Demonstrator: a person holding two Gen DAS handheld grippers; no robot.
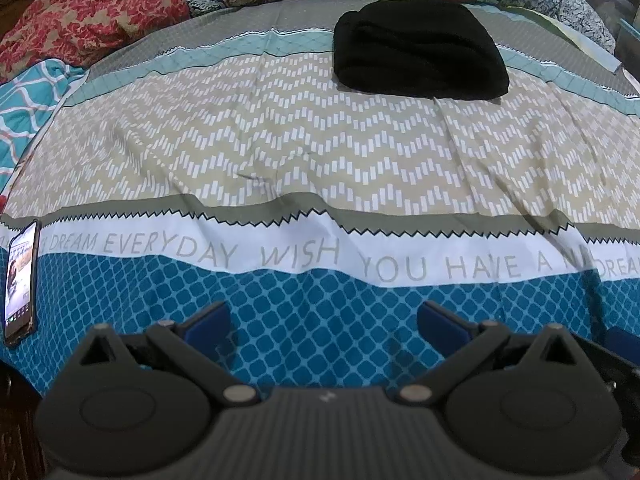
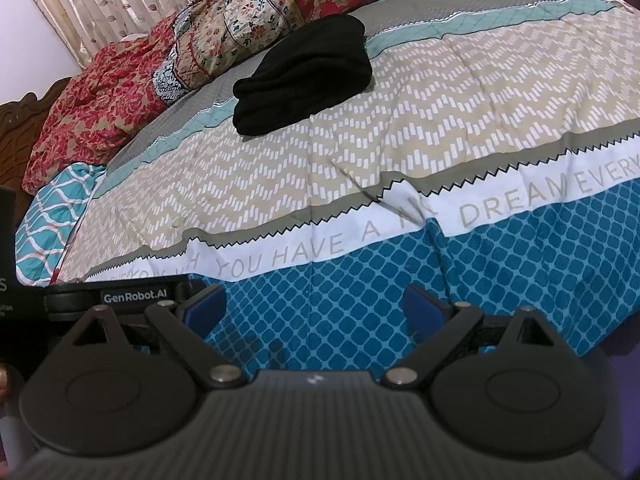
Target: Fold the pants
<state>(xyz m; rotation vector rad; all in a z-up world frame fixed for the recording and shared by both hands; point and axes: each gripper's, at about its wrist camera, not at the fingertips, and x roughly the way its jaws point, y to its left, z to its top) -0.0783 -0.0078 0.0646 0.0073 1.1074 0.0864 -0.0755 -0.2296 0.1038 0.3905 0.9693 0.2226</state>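
Black pants [image 1: 418,50] lie folded in a compact bundle on the far part of the bed; they also show in the right wrist view [image 2: 306,76]. My left gripper [image 1: 324,324] is open and empty, low over the blue-patterned near edge of the bedspread, far from the pants. My right gripper [image 2: 314,306] is open and empty too, over the same blue band, with the pants far ahead and to the left.
The patterned bedspread [image 1: 280,152] covers the bed. A crumpled red floral quilt [image 1: 100,12] is heaped along the far side and shows in the right wrist view [image 2: 120,80]. A lit phone [image 1: 20,280] lies at the left near edge. The left gripper's body [image 2: 120,298] shows at left.
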